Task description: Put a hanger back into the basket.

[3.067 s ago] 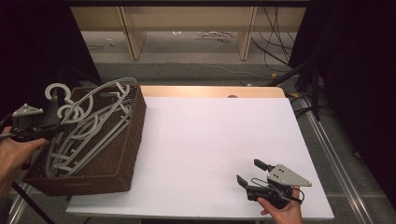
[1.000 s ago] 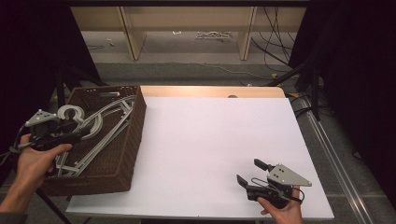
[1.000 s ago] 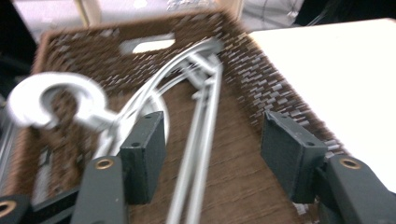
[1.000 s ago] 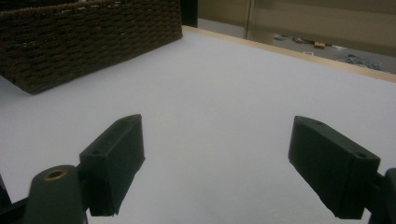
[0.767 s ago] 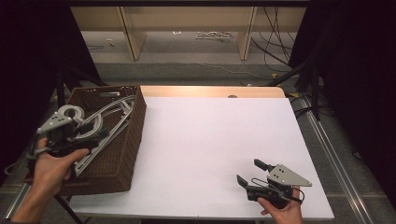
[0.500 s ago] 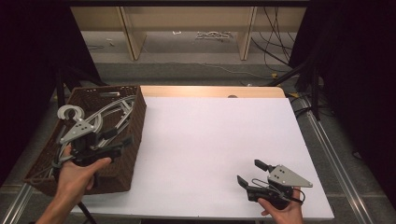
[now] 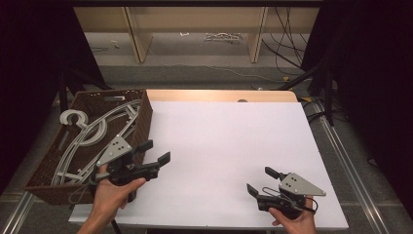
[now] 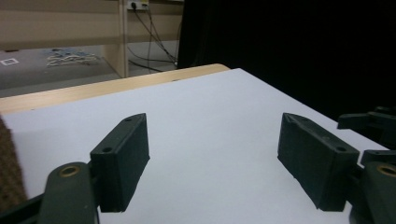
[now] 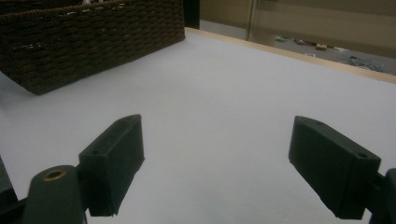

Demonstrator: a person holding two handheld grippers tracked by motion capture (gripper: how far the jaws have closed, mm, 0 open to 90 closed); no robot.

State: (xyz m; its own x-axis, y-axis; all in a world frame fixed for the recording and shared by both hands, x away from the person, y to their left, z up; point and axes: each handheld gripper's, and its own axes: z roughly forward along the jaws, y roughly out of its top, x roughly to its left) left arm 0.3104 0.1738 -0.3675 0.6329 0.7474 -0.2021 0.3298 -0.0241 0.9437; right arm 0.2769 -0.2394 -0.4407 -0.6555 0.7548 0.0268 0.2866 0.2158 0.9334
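Note:
A dark brown wicker basket (image 7: 48,187) stands at the table's left edge with several grey plastic hangers (image 7: 92,131) lying in it. My left gripper (image 7: 157,152) hovers just right of the basket over the white tabletop (image 7: 224,136). Its jaws have just been opening and stand wide apart with nothing between them (image 8: 212,126). My right gripper (image 7: 260,180) rests near the table's front right, open and empty, pointing toward the basket (image 9: 93,42). In the right gripper view, bare white table lies between its jaws (image 9: 217,126).
The table's far edge is a wooden strip (image 7: 219,95). Beyond it are wooden shelf legs (image 7: 136,34) and cables (image 7: 287,29) on the floor. Black curtains hang at both sides. In the left gripper view, the right gripper (image 8: 369,121) shows at the far right.
My left hand has moved from over the basket to the right, onto the table's left front. The hangers lie lower in the basket. The right gripper has stayed put.

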